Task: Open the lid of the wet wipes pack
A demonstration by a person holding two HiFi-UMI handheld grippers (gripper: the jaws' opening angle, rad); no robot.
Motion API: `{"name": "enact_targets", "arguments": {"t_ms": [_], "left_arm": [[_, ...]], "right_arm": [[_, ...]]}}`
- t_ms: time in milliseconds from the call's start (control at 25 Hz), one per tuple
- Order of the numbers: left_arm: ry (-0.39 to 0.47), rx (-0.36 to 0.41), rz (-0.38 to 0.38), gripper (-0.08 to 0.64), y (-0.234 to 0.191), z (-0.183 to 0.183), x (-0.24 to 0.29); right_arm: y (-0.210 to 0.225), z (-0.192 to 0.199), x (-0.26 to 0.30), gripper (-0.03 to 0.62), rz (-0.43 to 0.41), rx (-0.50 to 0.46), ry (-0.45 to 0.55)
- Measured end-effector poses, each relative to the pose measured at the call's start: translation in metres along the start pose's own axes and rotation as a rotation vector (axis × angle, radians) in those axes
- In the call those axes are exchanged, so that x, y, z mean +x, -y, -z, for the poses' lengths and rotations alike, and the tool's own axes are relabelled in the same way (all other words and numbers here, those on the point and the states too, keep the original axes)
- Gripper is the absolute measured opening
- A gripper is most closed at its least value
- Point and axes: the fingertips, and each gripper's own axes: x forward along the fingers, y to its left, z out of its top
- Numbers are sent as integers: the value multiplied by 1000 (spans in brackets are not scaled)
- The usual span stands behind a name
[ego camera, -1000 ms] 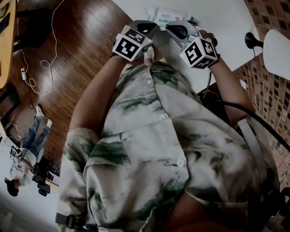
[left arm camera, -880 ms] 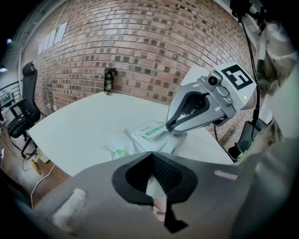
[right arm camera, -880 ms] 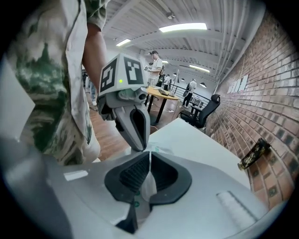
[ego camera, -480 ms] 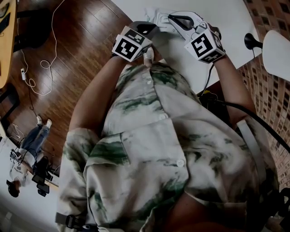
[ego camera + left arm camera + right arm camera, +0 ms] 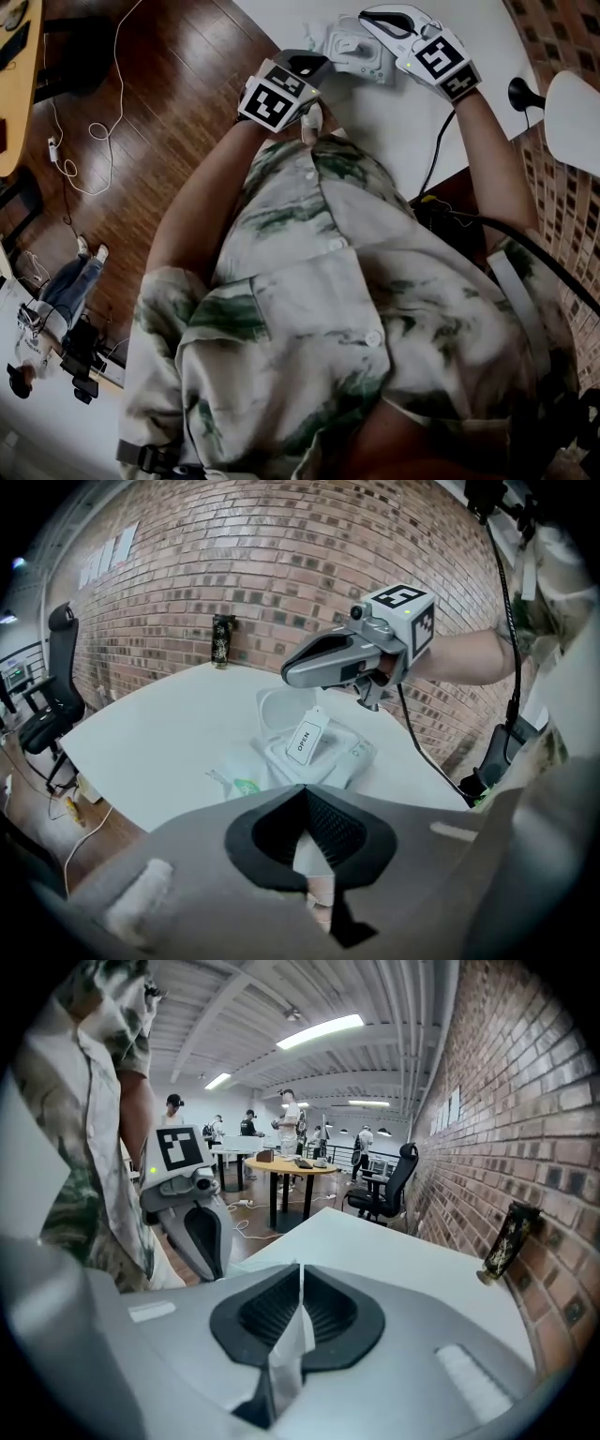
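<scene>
The white wet wipes pack [image 5: 319,757] lies on the white table [image 5: 159,733], also seen in the head view [image 5: 364,58]. Its round lid [image 5: 279,710] stands open, and a sticker tab marked OPEN [image 5: 307,736] sticks up. My left gripper [image 5: 305,789] is shut on the pack's near end; in the head view it [image 5: 323,62] touches the pack's left edge. My right gripper [image 5: 287,674] hovers just above the lid, apart from it. Its jaws [image 5: 300,1267] are shut with a thin white strip pinched between them.
A dark bottle [image 5: 222,641] stands at the table's far edge by the brick wall. A black office chair [image 5: 52,696] is beside the table. Cables [image 5: 84,131] trail over the wood floor. A round white surface [image 5: 577,103] lies at right. People work at distant tables [image 5: 281,1162].
My right gripper has lifted up and away from the pack, and the lid that was covered now stands open. The left gripper has stayed on the pack's end.
</scene>
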Motion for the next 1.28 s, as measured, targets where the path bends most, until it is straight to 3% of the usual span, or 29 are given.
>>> {"name": "enact_targets", "arguments": {"t_ms": [240,480,640,840,1280], "left_arm": [[-10,-1,0,2,-1,1,1],[-18,-5,5,2,1,1,0],[-9,-6,-2,2,-1,-1,-1],[-7,-7,0,2,0,-1,-1],[9,28,20,3,-1,-9,-11]], "right_arm": [[29,23,15,21,-44,184,40],[39,46,35,23,-94,295,29],[32,61,44,5,-132,315,-5],[29,55,41,5,-113,300,-3],[33,36,14,6,17,252,7]]}}
